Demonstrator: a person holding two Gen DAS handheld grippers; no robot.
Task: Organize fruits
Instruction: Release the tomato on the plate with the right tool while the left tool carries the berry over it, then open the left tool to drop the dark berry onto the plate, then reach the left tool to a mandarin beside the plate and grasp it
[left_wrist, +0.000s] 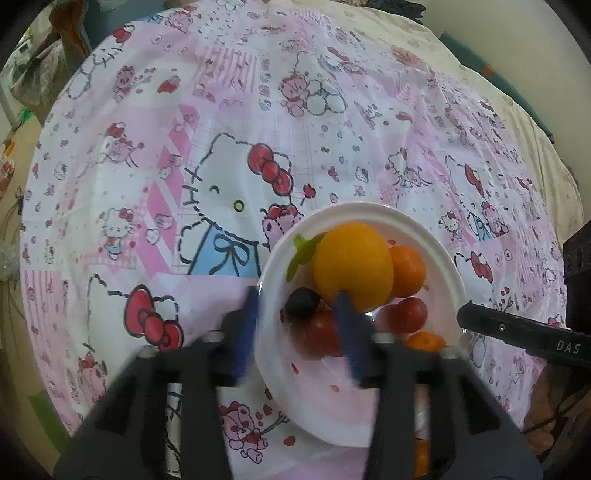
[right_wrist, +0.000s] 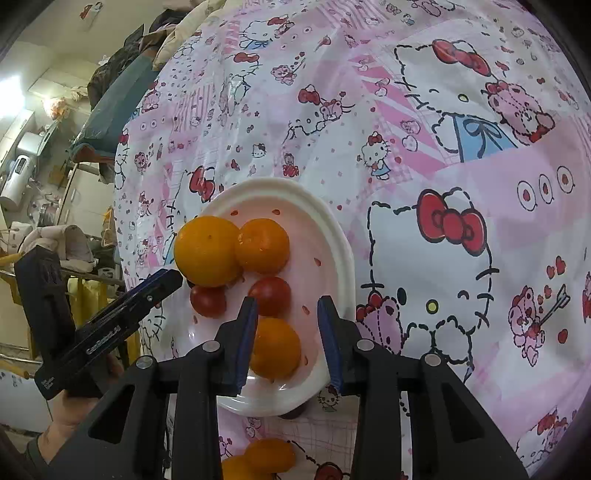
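Right tool (right_wrist: 286, 339) spread wide over glossy white plate (right_wrist: 332, 236), left tool (left_wrist: 299, 332) also wide, round smooth orange (right_wrist: 207, 251).

Plate (right_wrist: 334, 236): white plastic, glossy, smooth, ridged rim. Tablecloth (right_wrist: 461, 177): thin printed sheet, slight sheen, creased. Orange (right_wrist: 207, 251): matt, finely pitted skin. Tomatoes (right_wrist: 269, 295): smooth, glossy skin. Right gripper (right_wrist: 287, 341): matt black plastic, blue finger pads, bright metal pins. Left gripper (left_wrist: 299, 332): blurred; finish not determined.

tablecloth (right_wrist: 461, 155): pink cartoon-cat print | wall (left_wrist: 524, 48): cream | shelves (right_wrist: 26, 173): cluttered
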